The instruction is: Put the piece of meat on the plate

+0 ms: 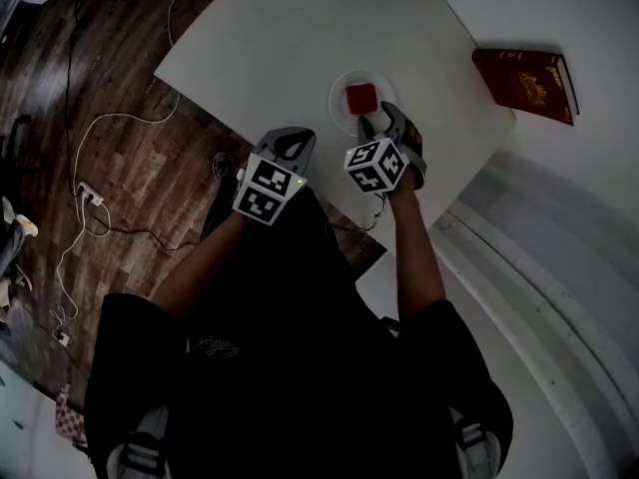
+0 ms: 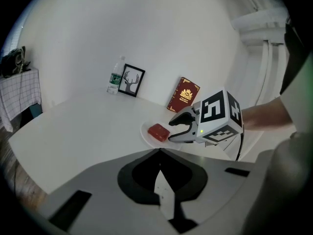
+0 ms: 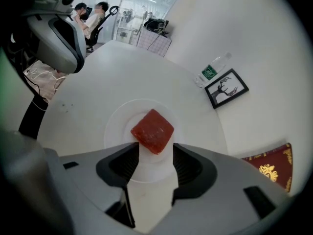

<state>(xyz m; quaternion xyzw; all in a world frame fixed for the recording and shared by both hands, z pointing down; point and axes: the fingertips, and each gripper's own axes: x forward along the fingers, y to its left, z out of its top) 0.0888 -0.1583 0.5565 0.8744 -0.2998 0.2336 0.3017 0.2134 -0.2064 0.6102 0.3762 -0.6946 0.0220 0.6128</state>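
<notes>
Wood floor [image 1: 120,78] and a white cable [image 1: 100,128] show only in the head view, which looks down on the white table [image 1: 280,38]. The two gripper views show a water bottle [image 2: 114,76] and a framed deer picture [image 2: 131,80] by the wall; the head view does not. A red book [image 2: 184,95] stands up against the wall in the left gripper view. Only the right gripper view shows people sitting far off.

The piece of meat [image 3: 152,131] is red, flat and square, a bit shiny on top. It lies in the middle of a round white plate [image 3: 115,131] on the table.

The right gripper [image 3: 155,150] points at the plate with its jaws wide apart. The near corner of the meat sits just between the tips, and the jaws grip nothing. The left gripper [image 2: 159,152] is just beside it, over the near edge of the table. Its jaws are pressed together with nothing between them. Both bare arms reach forward side by side.
</notes>
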